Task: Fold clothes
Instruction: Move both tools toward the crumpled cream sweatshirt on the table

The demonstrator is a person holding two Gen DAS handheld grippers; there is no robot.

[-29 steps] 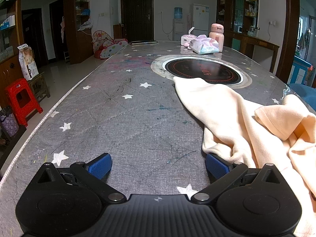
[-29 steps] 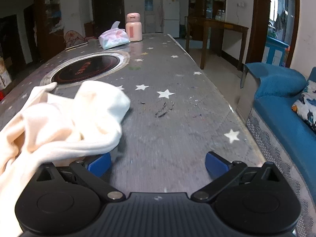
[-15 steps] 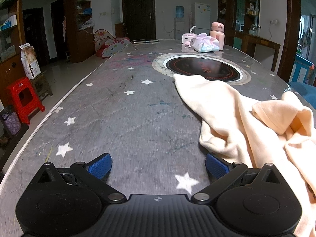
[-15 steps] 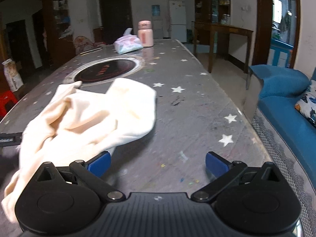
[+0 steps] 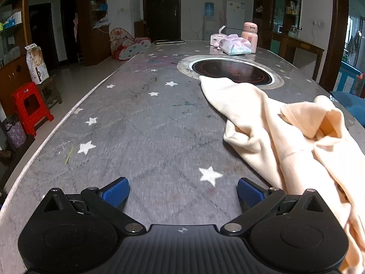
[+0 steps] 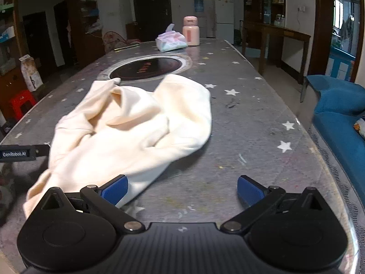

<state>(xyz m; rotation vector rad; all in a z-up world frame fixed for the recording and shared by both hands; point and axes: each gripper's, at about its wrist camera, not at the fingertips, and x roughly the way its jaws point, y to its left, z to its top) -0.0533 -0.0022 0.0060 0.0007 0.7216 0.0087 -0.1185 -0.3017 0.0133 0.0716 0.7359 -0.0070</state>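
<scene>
Cream garment (image 6: 136,123) is lying crumpled on the starred table (image 5: 141,137).
Both grippers, left (image 5: 182,193) and right (image 6: 181,190), are standing wide and empty; the cloth looks soft and light, best pinched at an edge.

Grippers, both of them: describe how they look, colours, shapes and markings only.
The left gripper and right gripper look alike: ribbed matte black body, two round black housings, silver pivot screws, angled black linkage arms ending in ridged blue pads. A black part at the right view's left edge reads GenRobot.AI. No cables, hands or sleeves show.
</scene>
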